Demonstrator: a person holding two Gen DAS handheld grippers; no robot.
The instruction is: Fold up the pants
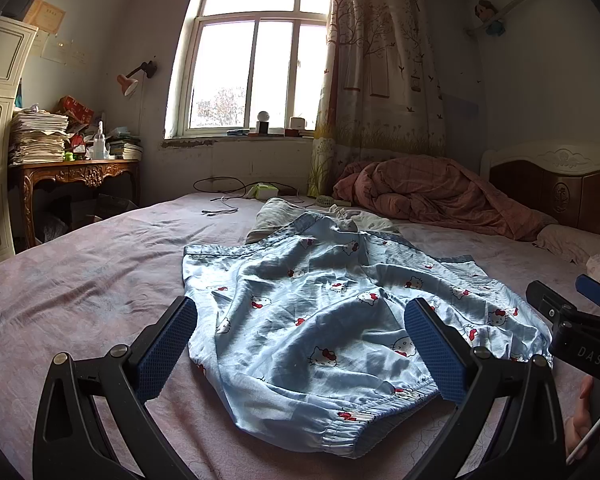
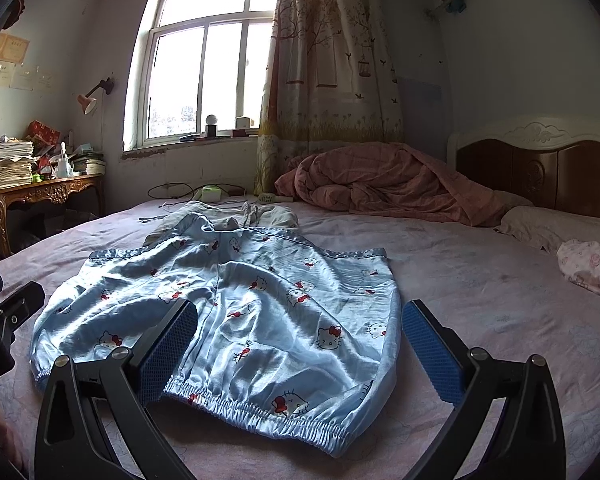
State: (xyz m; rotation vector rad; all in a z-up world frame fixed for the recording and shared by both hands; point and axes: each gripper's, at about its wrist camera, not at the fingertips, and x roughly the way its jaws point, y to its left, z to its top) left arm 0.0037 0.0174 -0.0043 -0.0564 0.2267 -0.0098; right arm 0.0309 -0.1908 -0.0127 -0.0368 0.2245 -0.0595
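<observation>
Blue-padded fingers point(image 1: 168, 344) of the left gripper point(image 1: 300, 344) frame the near view, spread wide with nothing between them. They hover over the elastic waistband point(image 1: 372, 420) of the pants point(image 1: 332, 312), one finger off the cloth's left edge above the sheet point(image 1: 80, 280), the other over the fabric. In the right wrist view the right gripper point(image 2: 300, 344) is likewise spread wide and empty, its left finger over the pants point(image 2: 236, 304) and its right finger just past their right edge.

Light blue with a cartoon cat print, the pants lie flat but wrinkled on the pink sheet in the middle of the bed point(image 2: 480, 280). Their waistband is nearest the cameras and the legs run away toward the window point(image 1: 256, 68). The leg ends rest on a pale grey garment point(image 1: 268, 212).

Each gripper shows in the other's view: the right one at the right edge of the left view point(image 1: 572, 320), the left one at the left edge of the right view point(image 2: 4, 316).

Behind, a rumpled pink quilt point(image 2: 388, 180) is heaped near the headboard point(image 2: 540, 164). A printed cloth point(image 2: 588, 264) lies at the bed's right side. A carved table point(image 1: 76, 172) stacked with papers stands at left, and a curtain point(image 1: 380, 60) hangs beside the window.
</observation>
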